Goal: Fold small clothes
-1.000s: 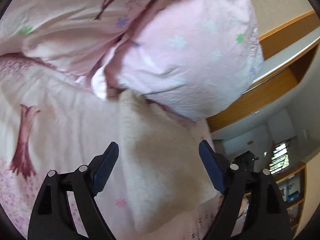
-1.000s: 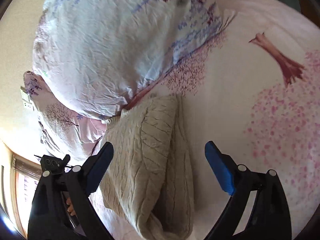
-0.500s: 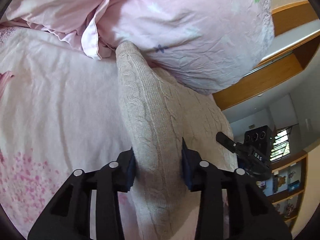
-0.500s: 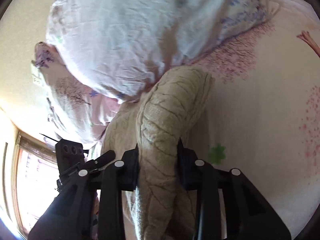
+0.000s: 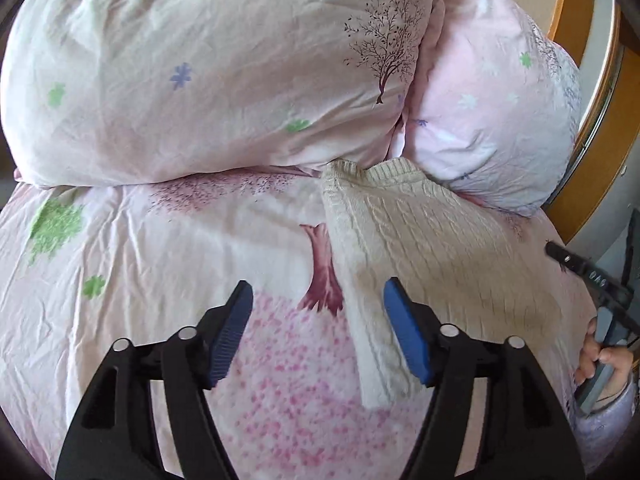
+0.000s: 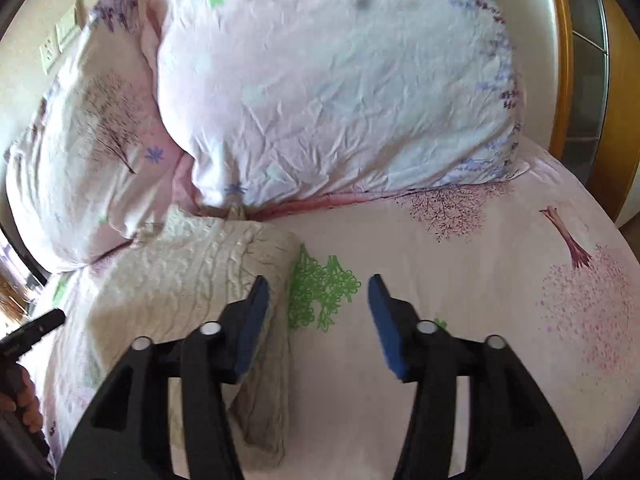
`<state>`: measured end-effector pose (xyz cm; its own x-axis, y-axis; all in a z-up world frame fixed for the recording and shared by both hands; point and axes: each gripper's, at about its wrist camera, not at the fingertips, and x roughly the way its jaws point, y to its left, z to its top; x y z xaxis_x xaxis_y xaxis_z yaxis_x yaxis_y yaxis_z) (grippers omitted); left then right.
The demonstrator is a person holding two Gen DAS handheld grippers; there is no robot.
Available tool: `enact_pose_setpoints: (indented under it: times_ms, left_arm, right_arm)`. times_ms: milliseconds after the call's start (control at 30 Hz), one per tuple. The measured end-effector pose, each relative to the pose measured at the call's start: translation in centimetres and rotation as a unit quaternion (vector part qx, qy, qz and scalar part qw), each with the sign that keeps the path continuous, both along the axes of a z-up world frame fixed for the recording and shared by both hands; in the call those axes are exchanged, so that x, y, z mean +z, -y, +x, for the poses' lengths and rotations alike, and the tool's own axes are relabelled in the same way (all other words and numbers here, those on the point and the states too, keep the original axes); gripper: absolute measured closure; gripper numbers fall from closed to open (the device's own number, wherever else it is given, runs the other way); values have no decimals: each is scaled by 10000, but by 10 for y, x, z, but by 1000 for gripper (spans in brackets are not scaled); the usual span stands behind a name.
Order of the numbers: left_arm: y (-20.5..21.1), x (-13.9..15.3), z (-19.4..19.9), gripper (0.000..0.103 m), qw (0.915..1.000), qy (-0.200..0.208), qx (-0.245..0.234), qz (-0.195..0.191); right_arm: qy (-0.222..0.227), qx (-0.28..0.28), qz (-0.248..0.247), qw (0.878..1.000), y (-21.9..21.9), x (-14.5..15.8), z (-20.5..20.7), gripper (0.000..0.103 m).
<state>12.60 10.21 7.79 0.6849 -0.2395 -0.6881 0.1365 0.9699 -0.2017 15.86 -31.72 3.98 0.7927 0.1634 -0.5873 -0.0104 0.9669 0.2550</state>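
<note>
A cream cable-knit sweater (image 5: 432, 248) lies flat on the pink bed sheet, its far edge tucked against the pillows. It also shows in the right wrist view (image 6: 188, 280), folded over, at the left. My left gripper (image 5: 318, 316) is open and empty, hovering over the sweater's left edge. My right gripper (image 6: 318, 312) is open and empty, its left finger over the sweater's right edge.
Two large pink printed pillows (image 5: 208, 72) (image 6: 332, 92) rest at the head of the bed. The sheet (image 6: 500, 280) has tree prints. A wooden headboard edge (image 5: 576, 24) stands at the right. The other hand-held gripper (image 5: 592, 280) shows at the right.
Both grippers were shut on the sweater half a second ago. Both have now opened, let go and pulled back; the sweater lies on the bed.
</note>
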Motion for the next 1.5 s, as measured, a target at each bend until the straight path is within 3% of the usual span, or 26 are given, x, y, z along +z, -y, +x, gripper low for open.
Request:
enact_pose_setpoints:
  times_ms: [33, 67, 133, 233, 333, 467, 600, 733, 1500]
  left_arm:
    - [-1, 0, -12, 18, 10000, 1, -3, 32]
    - [1, -4, -25, 7, 9999, -35, 83, 102]
    - [9, -15, -44, 1, 9995, -112, 180, 242]
    - [37, -30, -59, 1, 9978, -382, 198, 510]
    - [60, -47, -63, 1, 9953, -580, -47, 780]
    - [75, -60, -61, 1, 9898, -632, 16, 1280]
    - [70, -67, -64, 1, 9917, -569, 132, 1143]
    - [72, -68, -64, 1, 9902, -597, 177, 1247]
    - [71, -69, -64, 1, 9905, -601, 187, 1223]
  right_arm:
    - [23, 70, 131, 9999, 6, 3, -16, 11]
    - [33, 142, 173, 9997, 3, 5, -29, 2]
    - [22, 265, -31, 9996, -9, 2, -53, 2]
    - [-137, 54, -992, 9950, -52, -12, -74, 2]
    - [-394, 279, -1428, 9886, -80, -40, -82, 2]
    - [-824, 554, -1012, 9899, -96, -64, -75, 2]
    - [-1144, 513, -1034, 9867, -106, -77, -68, 2]
    - [-1203, 449, -1299, 9832, -112, -79, -68, 2]
    - [-1208, 380, -1259, 9839, -111, -78, -68, 2]
